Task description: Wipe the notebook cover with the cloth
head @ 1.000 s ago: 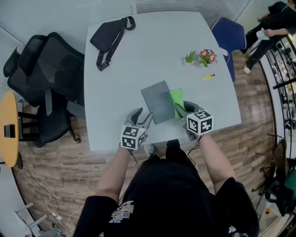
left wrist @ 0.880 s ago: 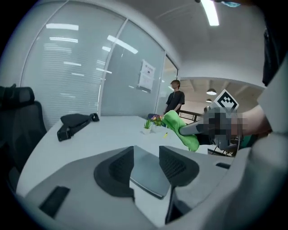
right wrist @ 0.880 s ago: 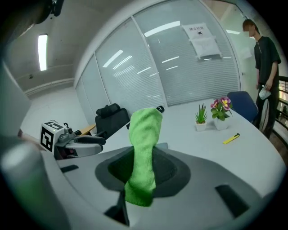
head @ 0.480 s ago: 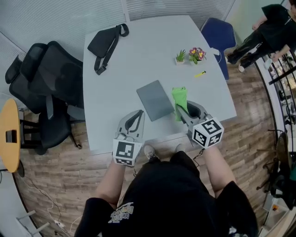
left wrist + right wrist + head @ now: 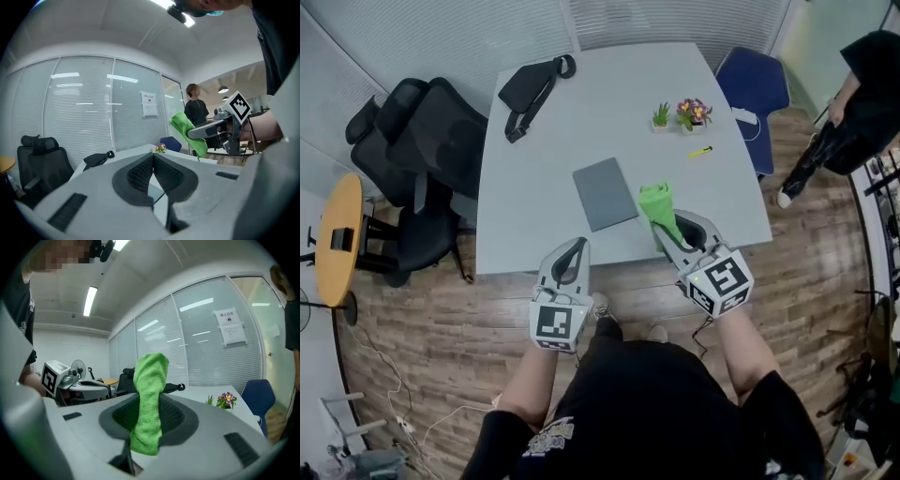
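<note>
Person in a black tee, with a grey hand-held gripper on each side

The short-sleeved black T-shirt point(image 5: 647, 403) carries a small pale cartoon print point(image 5: 546, 436) (too small to read). The left hand-held gripper point(image 5: 577, 244) and the right hand-held gripper point(image 5: 664, 225) have light grey, rounded plastic shells, and dark ribbed pads point(image 5: 140, 171) line the jaws. Each ends in a white cube with black square markers, the left cube point(image 5: 551, 323) and the right cube point(image 5: 719, 279). A thin dark cable point(image 5: 705, 325) trails from beneath the right one.
</note>
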